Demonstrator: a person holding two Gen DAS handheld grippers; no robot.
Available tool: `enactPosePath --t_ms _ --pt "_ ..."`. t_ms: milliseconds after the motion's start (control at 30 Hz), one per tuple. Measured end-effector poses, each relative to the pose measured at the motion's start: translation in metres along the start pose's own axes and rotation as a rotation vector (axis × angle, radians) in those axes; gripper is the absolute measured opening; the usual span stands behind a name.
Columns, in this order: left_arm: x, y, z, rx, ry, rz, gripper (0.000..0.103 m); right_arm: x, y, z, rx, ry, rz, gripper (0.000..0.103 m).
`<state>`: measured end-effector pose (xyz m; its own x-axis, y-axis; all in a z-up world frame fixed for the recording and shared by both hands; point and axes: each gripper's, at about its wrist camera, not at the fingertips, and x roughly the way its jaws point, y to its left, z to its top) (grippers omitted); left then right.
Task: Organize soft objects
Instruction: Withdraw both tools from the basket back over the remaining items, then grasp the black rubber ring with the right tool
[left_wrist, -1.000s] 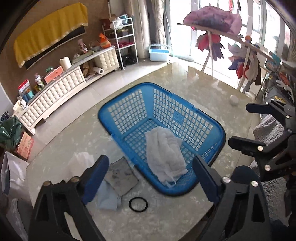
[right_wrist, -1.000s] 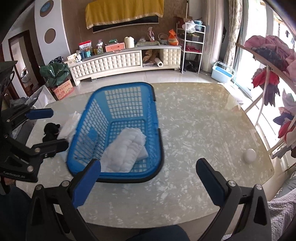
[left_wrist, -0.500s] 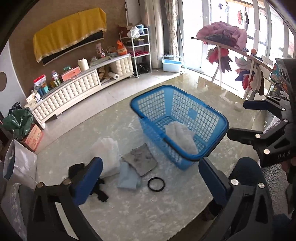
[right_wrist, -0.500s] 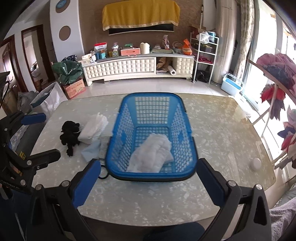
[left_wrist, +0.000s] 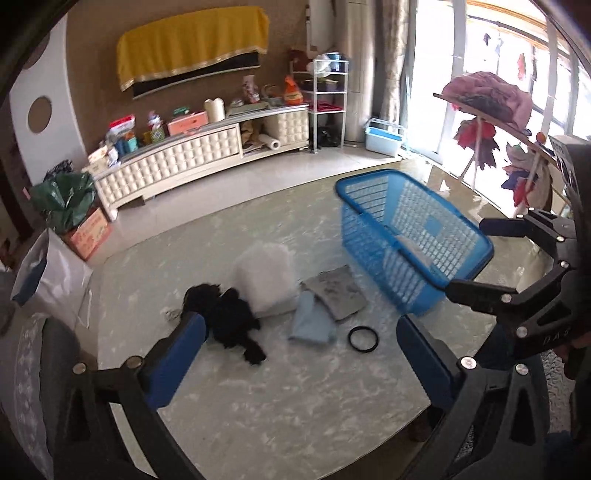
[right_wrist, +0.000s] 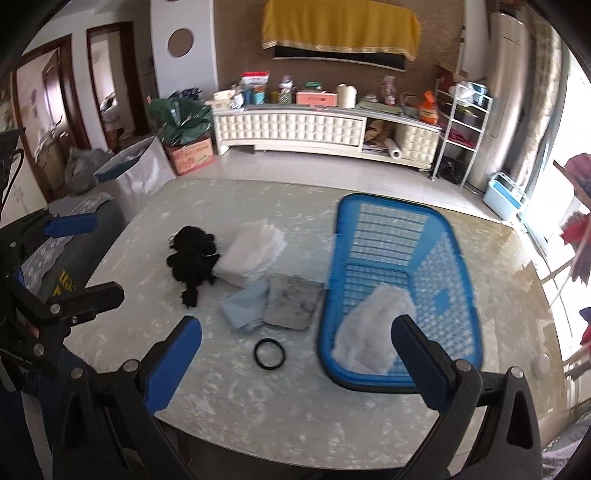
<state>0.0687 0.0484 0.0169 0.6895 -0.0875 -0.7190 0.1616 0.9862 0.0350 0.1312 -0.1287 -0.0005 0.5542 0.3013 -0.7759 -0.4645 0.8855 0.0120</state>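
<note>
A blue basket (right_wrist: 454, 258) stands on the marble table (right_wrist: 280, 398) with a white cloth (right_wrist: 373, 328) inside; it also shows in the left wrist view (left_wrist: 373, 229). Left of it lie a black fluffy item (right_wrist: 192, 258), a folded white cloth (right_wrist: 255, 254), a light blue cloth (right_wrist: 247, 306) and a grey cloth (right_wrist: 295, 302). In the left wrist view these are the black item (left_wrist: 229, 321), white cloth (left_wrist: 266, 277), blue cloth (left_wrist: 310, 321) and grey cloth (left_wrist: 336, 291). My left gripper (left_wrist: 299, 358) is open and empty above the table's near side. My right gripper (right_wrist: 295, 358) is open and empty.
A black ring (right_wrist: 269, 353) lies near the front edge, also in the left wrist view (left_wrist: 363, 338). A small white ball (right_wrist: 543, 363) sits at the table's right. A white cabinet (right_wrist: 295, 129) lines the far wall. A clothes rack (left_wrist: 491, 110) stands right.
Both grippers have swung left and back from the basket. The cloths, black item and ring have come into view. Both stay open.
</note>
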Motion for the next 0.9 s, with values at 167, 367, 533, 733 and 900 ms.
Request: enactPosePath --t_ms 167,367,533,733,900 --pt "0.008 0.024 -0.018 -0.039 0.034 0.038 0.103 0.020 0.023 0.002 -0.046 0.039 0.025 0.103" --pt "0.018 0.044 -0.038 -0.079 0.090 -0.026 0.103 0.044 0.050 -0.002 -0.097 0.088 0.048 0.103" --pt "0.033 0.052 -0.053 -0.072 0.151 0.014 0.103 0.061 0.068 -0.005 -0.129 0.123 0.070 0.103" --pt "0.053 0.062 -0.070 -0.085 0.208 0.008 0.103 0.082 0.081 -0.012 -0.153 0.178 0.096 0.103" --pt "0.073 0.068 -0.078 -0.102 0.247 -0.003 0.103 0.105 0.081 -0.020 -0.140 0.237 0.101 0.103"
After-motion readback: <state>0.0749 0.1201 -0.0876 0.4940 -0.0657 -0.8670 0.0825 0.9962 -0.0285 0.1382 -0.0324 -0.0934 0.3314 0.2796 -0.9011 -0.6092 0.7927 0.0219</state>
